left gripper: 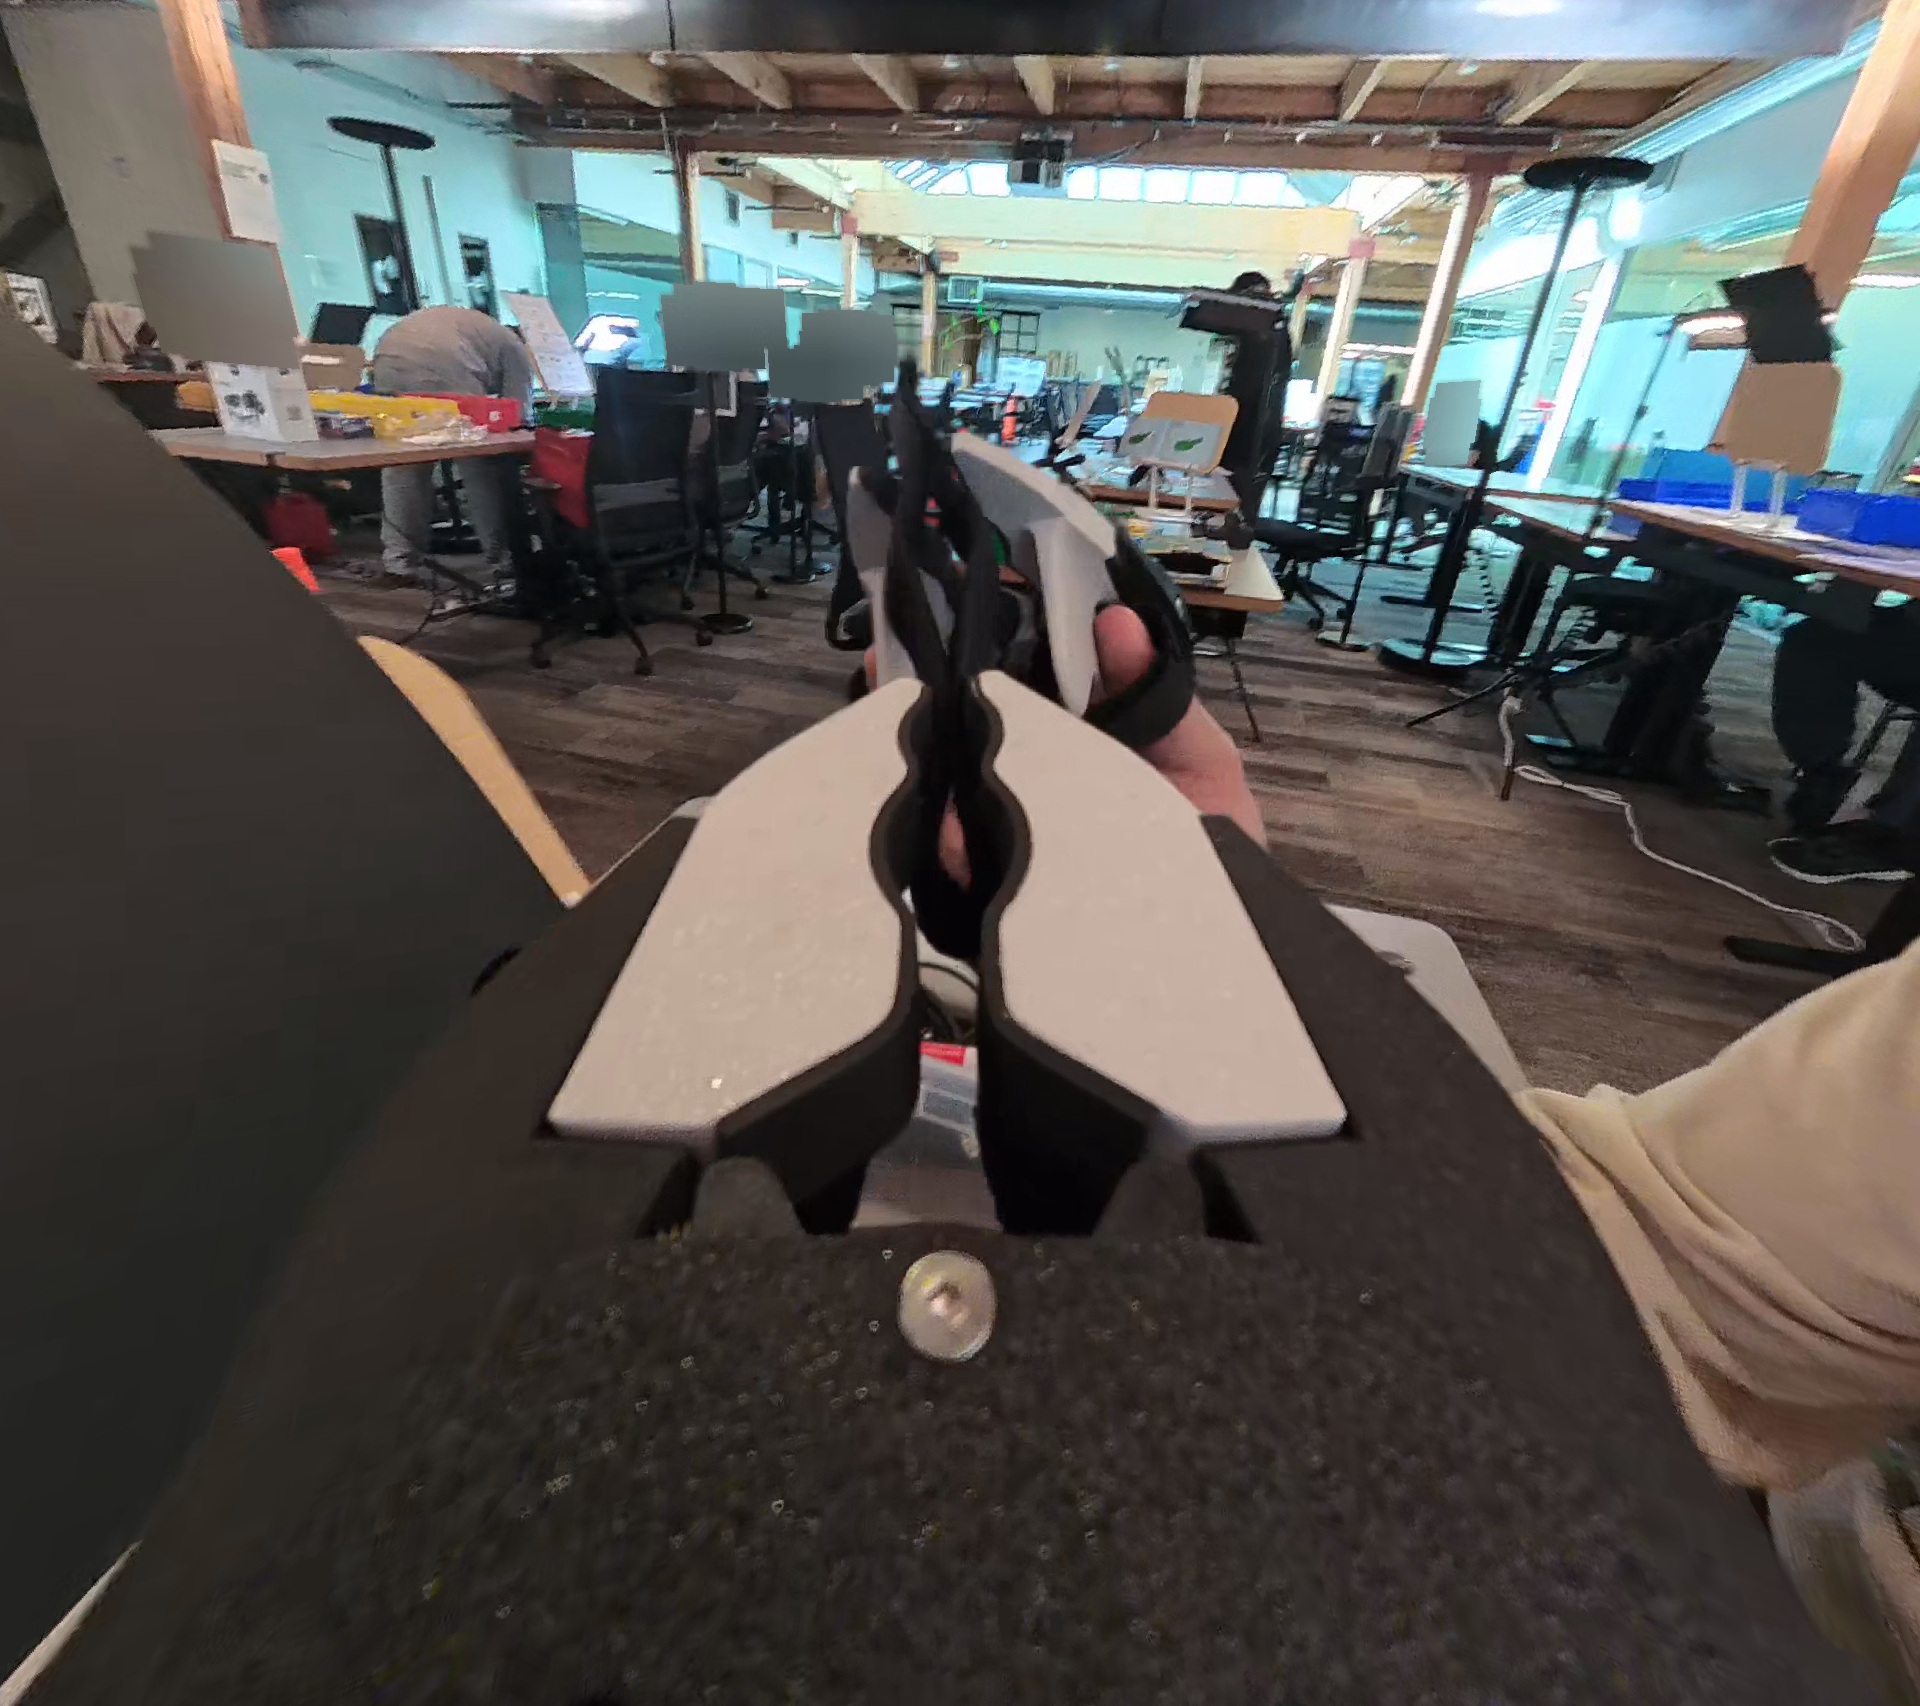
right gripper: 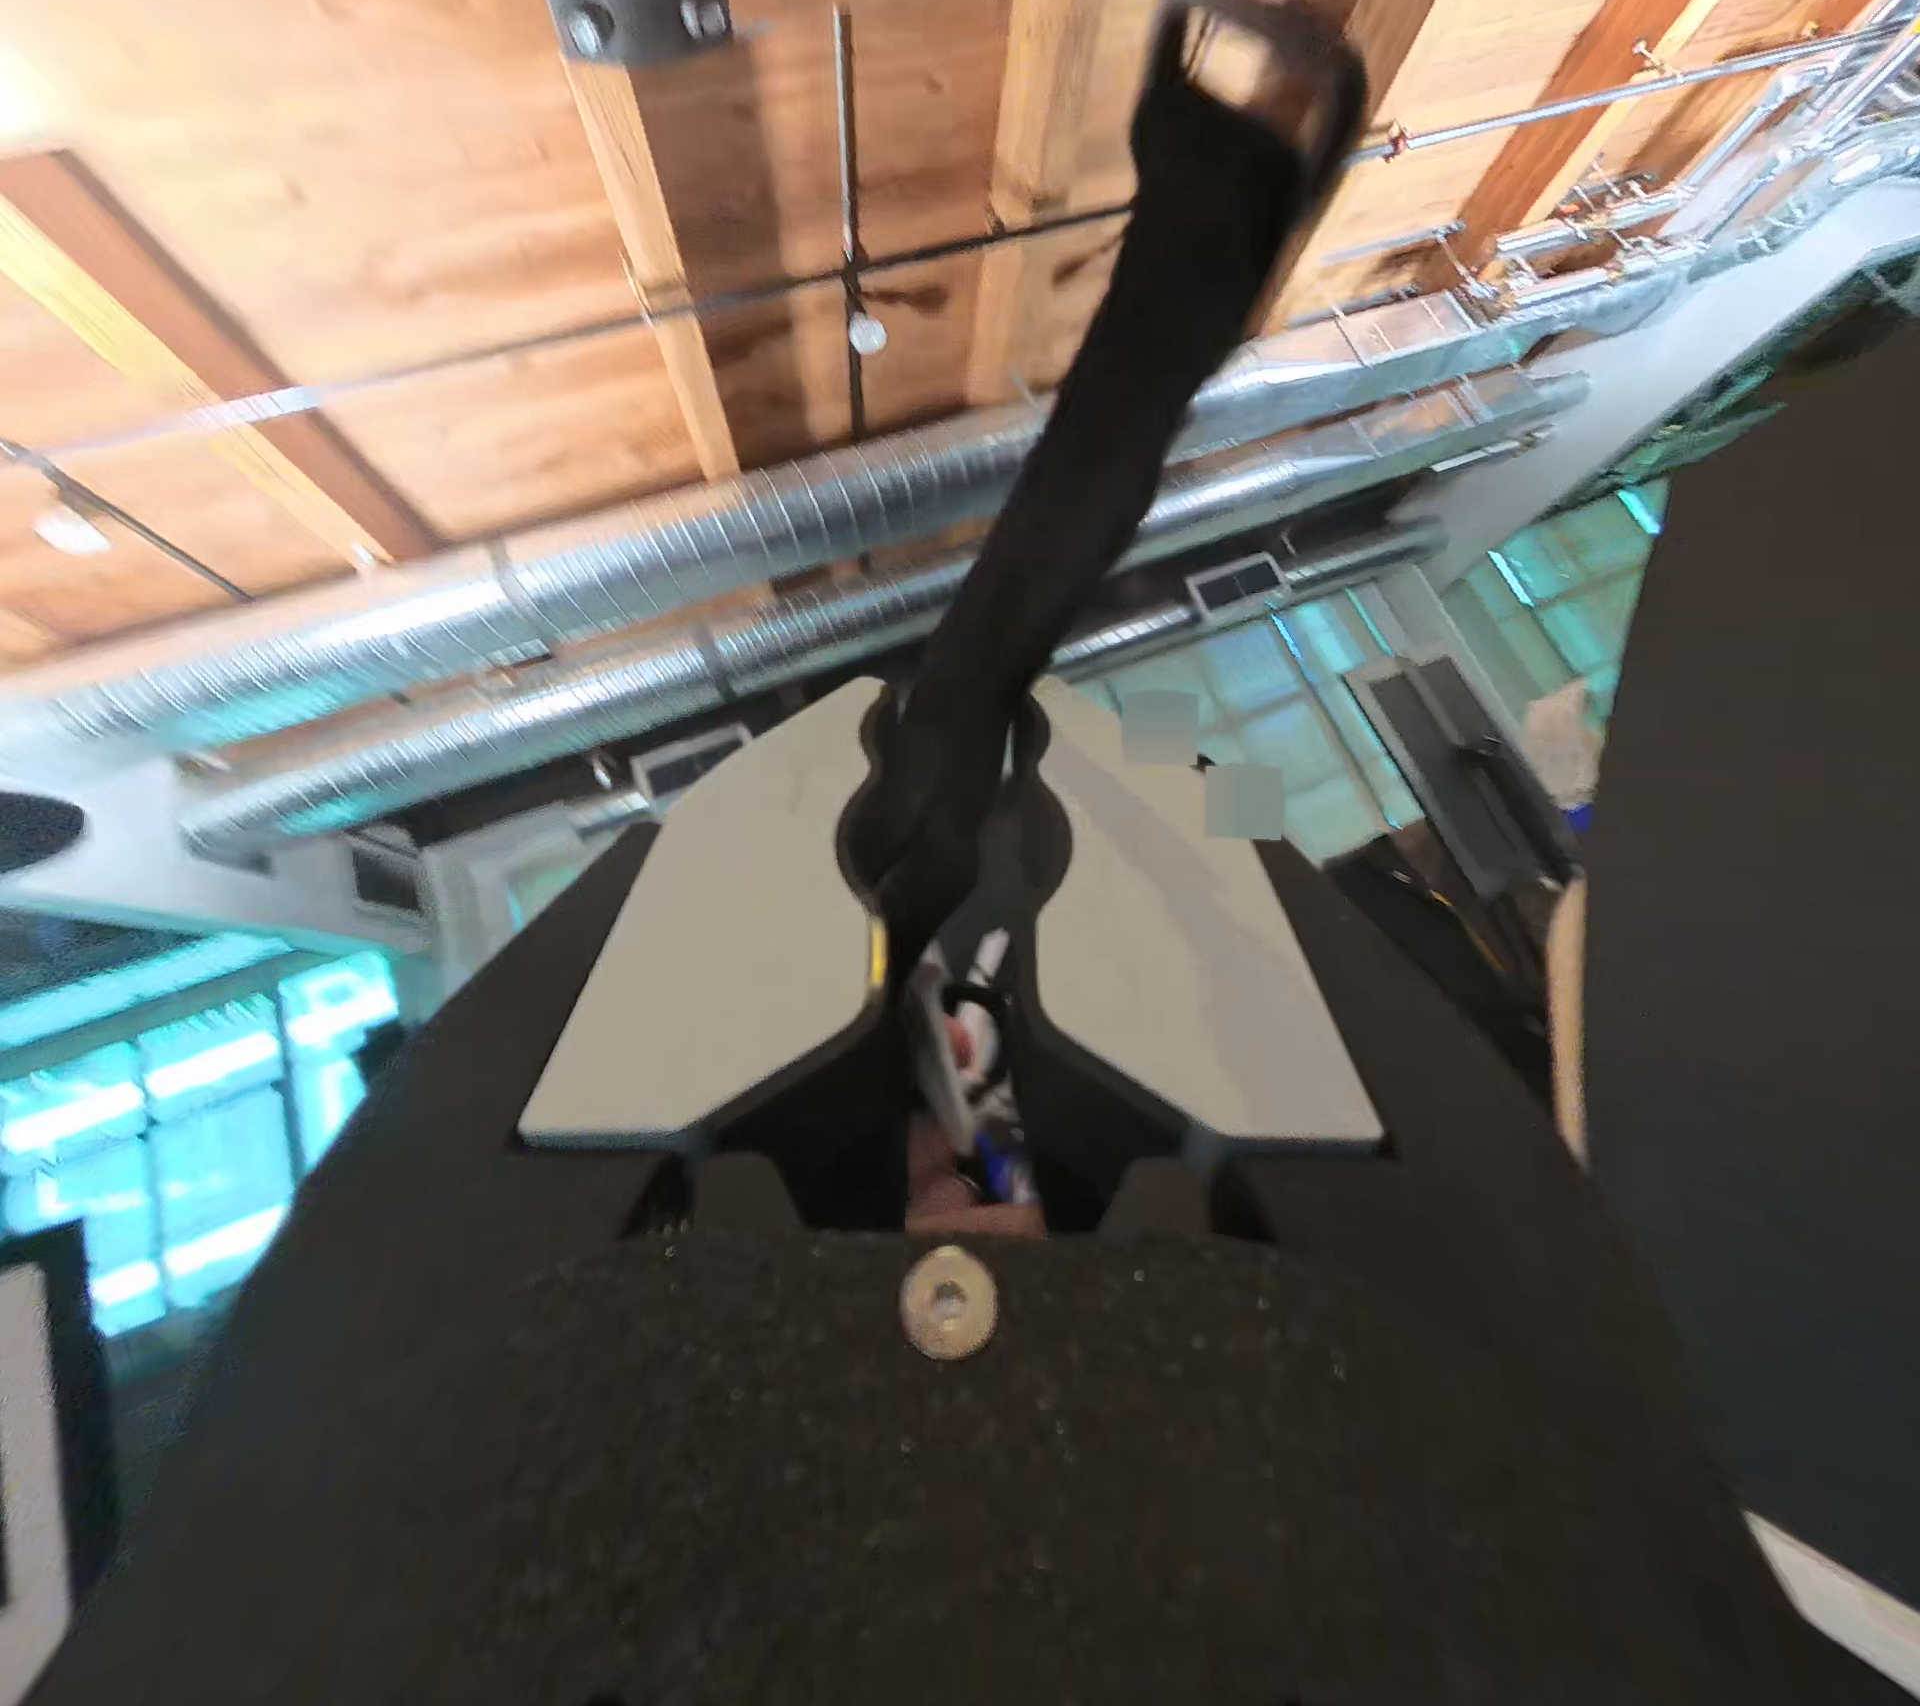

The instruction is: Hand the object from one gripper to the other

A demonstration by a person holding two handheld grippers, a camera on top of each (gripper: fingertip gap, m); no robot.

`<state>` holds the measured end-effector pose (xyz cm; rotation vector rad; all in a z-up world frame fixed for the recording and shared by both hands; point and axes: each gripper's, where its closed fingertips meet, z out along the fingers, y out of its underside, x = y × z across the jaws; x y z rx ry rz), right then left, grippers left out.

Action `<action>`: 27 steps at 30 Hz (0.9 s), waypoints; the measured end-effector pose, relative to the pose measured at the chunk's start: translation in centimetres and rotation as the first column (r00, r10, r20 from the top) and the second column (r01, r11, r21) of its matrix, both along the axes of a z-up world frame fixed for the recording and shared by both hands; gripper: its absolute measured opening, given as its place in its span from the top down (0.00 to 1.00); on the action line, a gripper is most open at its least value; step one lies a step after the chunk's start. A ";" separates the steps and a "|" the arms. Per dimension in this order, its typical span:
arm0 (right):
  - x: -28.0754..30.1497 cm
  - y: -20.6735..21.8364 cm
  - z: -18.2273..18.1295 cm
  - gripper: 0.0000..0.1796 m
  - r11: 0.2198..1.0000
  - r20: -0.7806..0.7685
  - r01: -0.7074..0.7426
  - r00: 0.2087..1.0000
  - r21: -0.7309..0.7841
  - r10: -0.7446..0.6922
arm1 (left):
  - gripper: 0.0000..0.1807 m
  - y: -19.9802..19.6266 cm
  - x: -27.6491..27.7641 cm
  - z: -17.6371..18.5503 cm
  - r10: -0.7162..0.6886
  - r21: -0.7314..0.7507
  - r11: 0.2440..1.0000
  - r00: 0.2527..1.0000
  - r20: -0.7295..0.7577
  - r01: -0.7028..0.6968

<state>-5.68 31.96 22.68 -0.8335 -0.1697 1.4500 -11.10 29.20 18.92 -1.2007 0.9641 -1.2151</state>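
The object is a long black strap. In the left wrist view my left gripper is shut on it, and the strap runs up out of the tips. Just beyond, my right gripper, held by a hand, grips the same strap higher up with its white fingers pointing upward. In the right wrist view my right gripper is shut on the strap, which stands up toward the ceiling and ends in a dark buckle loop. Both grippers are held in the air.
Behind is an open workshop with desks, office chairs, blue bins and people at work. A cream sleeve is at the lower right and a dark curved shape fills the left. Wooden beams and silver ducts are overhead. My hands' fingertips stand some 8 cm from each other.
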 end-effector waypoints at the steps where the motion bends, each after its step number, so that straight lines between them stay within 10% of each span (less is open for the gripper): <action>1: 0.1 0.2 -0.2 0.86 0.999 0.076 0.032 0.997 0.007 -0.033 | 0.98 0.3 -0.7 0.0 0.032 -0.001 0.999 0.999 -0.011 -0.032; 5: 2.0 1.3 -2.0 0.84 0.974 0.428 0.216 0.875 0.072 -0.226 | 0.98 1.1 -3.8 0.0 0.125 -0.021 0.992 0.991 -0.056 -0.126; 12: 0.2 0.2 -6.4 0.67 0.857 0.803 0.330 0.329 0.395 -0.497 | 0.98 3.0 -6.5 -3.1 0.259 -0.116 0.949 0.933 -0.252 -0.295; 20: -5.8 1.5 -8.2 0.61 0.377 0.414 0.175 -0.314 0.910 -0.854 | 0.98 3.2 -3.6 -3.2 0.109 -0.376 0.915 0.986 -0.126 -0.150; 24: -6.6 2.1 -7.1 0.61 0.114 0.158 0.122 -0.468 0.986 -0.870 | 0.98 2.9 -1.4 -3.2 -0.044 -0.484 0.874 0.999 -0.008 0.035; 27: -6.0 2.2 -6.2 0.81 -0.059 -0.002 0.092 -0.527 0.994 -0.850 | 0.98 2.5 -0.5 -3.1 -0.120 -0.528 0.839 0.991 0.050 0.128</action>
